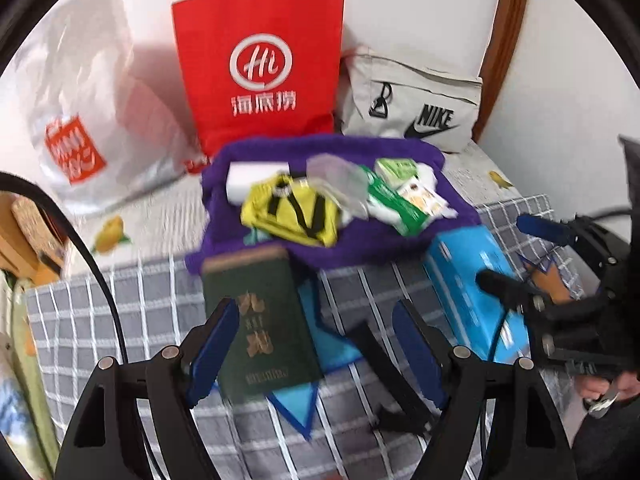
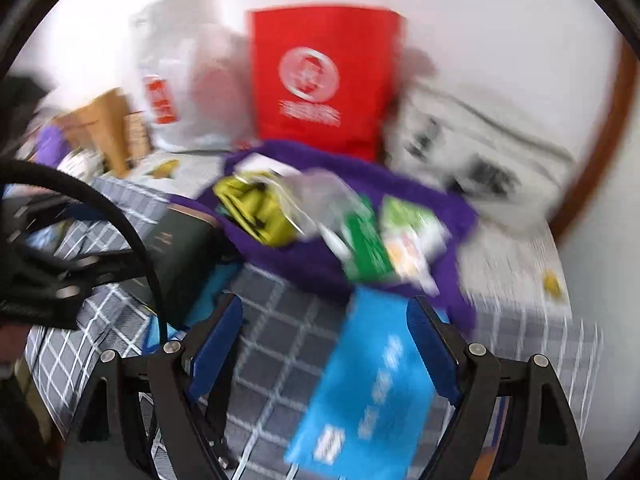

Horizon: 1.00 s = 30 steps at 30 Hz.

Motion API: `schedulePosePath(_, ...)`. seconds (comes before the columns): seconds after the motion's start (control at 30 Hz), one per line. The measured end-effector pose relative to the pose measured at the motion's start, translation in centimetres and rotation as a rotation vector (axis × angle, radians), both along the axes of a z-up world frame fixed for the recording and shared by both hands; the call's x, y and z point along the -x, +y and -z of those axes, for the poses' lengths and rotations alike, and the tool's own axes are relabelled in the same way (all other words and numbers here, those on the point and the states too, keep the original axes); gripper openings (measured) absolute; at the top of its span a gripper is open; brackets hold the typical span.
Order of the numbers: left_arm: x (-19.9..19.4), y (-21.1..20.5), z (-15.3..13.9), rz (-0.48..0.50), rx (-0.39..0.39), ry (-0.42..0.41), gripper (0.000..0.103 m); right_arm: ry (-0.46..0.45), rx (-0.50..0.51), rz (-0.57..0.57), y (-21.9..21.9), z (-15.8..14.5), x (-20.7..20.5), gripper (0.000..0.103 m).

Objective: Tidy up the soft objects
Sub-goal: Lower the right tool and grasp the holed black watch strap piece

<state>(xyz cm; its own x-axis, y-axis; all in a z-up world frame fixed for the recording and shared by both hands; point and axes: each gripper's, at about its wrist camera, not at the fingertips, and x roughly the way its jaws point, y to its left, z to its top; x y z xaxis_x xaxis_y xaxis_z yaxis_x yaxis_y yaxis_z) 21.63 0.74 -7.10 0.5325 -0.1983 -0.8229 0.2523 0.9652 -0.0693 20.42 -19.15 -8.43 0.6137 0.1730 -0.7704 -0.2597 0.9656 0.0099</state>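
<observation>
Purple fleece cloth (image 1: pixel 340 248) heaped with small packets mid-bed, in front of the red paper bag (image 1: pixel 260 68). Approach stage, looks like: left gripper (image 1: pixel 316 344) and right gripper (image 2: pixel 332 340) both empty, fingers spread wide. Next up, probably picking one soft item and closing on it.

Looks like a bedroom in a home. A bed with a grey checked cover (image 1: pixel 120 312) and a white sheet with little yellow fruit prints (image 1: pixel 110 234). White wall behind, with a brown wooden frame (image 1: pixel 504 32) at the side. Bags lined up along the wall: a red paper shopping bag (image 1: pixel 260 68), a white plastic bag (image 1: pixel 80 100), a pale cloth bag (image 1: pixel 416 100). Everyday things piled on a purple towel (image 1: pixel 360 248). A dark green book (image 1: pixel 256 320) and a blue box (image 1: pixel 472 280) on the bed too.
</observation>
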Motion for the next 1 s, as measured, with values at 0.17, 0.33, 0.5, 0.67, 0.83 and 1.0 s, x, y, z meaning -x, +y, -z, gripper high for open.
schedulePosePath(0.17,2.9,0.8,0.3,0.002,0.032,-0.016,0.078,0.034,-0.1,0.024,-1.5,-0.1,3.9,0.084)
schedulePosePath(0.33,4.9,2.4,1.4,-0.038,0.093,0.023,0.078,0.061,-0.159,-0.059,0.6,0.9,6.9,0.084)
schedulePosePath(0.5,6.6,4.9,2.7,-0.092,0.116,0.043,0.078,0.131,-0.135,-0.097,4.4,4.3,6.5,0.082)
schedulePosePath(0.67,8.0,8.2,3.6,-0.162,0.12,0.063,0.078,0.233,-0.108,-0.101,7.5,8.0,3.7,0.066)
schedulePosePath(0.83,8.5,10.4,4.3,-0.2,0.152,0.078,0.078,0.273,-0.031,-0.093,10.0,9.7,1.4,0.058)
schedulePosePath(1.0,8.2,11.8,4.5,-0.208,0.183,0.077,0.078,0.285,0.026,-0.105,11.5,10.8,0.9,0.05)
